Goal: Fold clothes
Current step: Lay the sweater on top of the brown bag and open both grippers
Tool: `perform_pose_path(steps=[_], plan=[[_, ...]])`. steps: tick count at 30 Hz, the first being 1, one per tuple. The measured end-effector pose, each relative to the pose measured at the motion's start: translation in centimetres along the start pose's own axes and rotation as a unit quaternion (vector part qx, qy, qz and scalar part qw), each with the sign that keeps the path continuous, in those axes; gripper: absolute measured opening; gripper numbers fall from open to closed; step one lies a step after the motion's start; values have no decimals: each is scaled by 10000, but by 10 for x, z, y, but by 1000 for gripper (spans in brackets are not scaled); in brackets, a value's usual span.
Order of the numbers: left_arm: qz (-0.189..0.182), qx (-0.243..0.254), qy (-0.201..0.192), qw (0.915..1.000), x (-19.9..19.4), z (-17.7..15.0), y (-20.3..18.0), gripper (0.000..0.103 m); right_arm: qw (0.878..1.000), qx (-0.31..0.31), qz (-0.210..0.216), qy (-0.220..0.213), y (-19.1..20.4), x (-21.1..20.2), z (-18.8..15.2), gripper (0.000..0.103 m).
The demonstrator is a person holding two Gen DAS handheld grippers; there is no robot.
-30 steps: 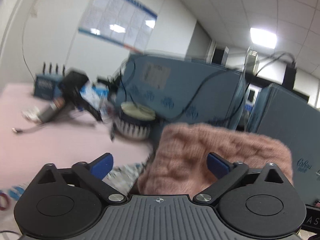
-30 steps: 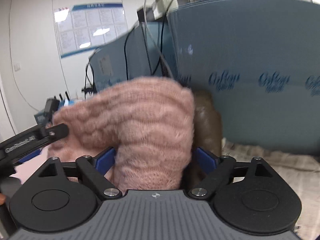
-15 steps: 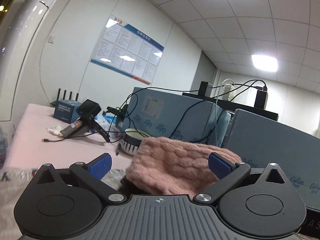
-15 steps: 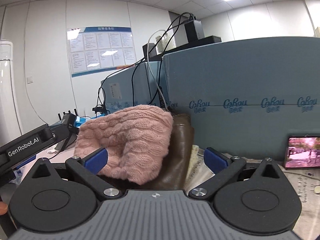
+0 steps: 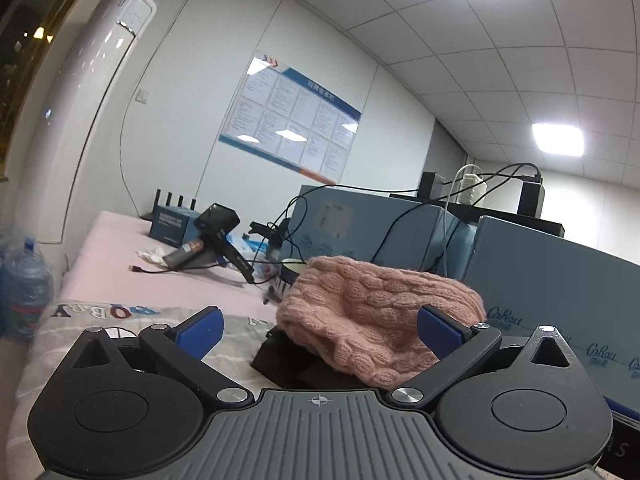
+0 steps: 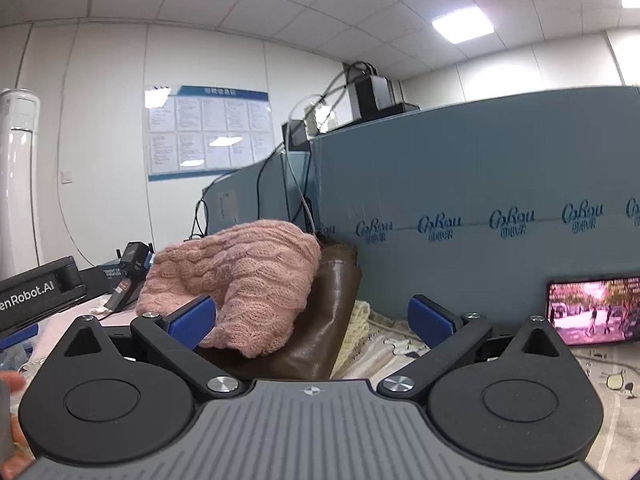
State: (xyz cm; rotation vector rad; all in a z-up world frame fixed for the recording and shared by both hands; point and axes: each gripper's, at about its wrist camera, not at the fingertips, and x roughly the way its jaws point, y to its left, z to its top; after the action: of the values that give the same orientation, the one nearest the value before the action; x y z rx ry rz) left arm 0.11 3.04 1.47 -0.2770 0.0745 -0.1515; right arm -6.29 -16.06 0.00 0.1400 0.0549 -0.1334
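Now, through my left wrist view, my left gripper [image 5: 318, 330] stands with its jaws spread wide and nothing between the pads: the blue left finger [image 5: 200, 330] hangs over the printed cloth [image 5: 100, 312], and the right one sits just in front of the sweater [image 5: 380, 312], not pressing it as far as I can tell. That pink knit lies ahead and a little to the right of my centre line, draped over a dark garment [image 5: 280, 360] whose edge shows under it. Its long axis runs across my view, from upper left near the striped bowl [image 5: 288, 276] down toward my right finger, so I face its broad side rather than an end. Beyond it stand the blue panels [image 5: 560, 280]. From my right wrist view, my right gripper [image 6: 312, 318] is also fully spread and empty. Here the sweater [image 6: 240, 280] sits ahead and to the left, its lower lobe hanging just behind my left finger [image 6: 192, 320], on top of a brown leather piece [image 6: 320, 320], with a cream knit [image 6: 360, 320] beside that. My right finger has only the cloth and a phone [image 6: 592, 310] beyond it. By my judgement both hands are about equally near, the left fronting the sweater's near edge and the right its hanging end, so the next grab turns on each hand shifting inward toward the knit.
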Motion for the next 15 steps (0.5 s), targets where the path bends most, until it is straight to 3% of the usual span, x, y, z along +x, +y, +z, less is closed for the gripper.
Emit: perform_pose_path(steps=[7,15], plan=[[290,830,-341,9955,-7,-9,-18,103,9993,-229,-87,-280,3,-3,-5,103],[453,1115,-584,9910,-8,-18,-24,103,9990,-226,-164,-338,1,1,-10,103]])
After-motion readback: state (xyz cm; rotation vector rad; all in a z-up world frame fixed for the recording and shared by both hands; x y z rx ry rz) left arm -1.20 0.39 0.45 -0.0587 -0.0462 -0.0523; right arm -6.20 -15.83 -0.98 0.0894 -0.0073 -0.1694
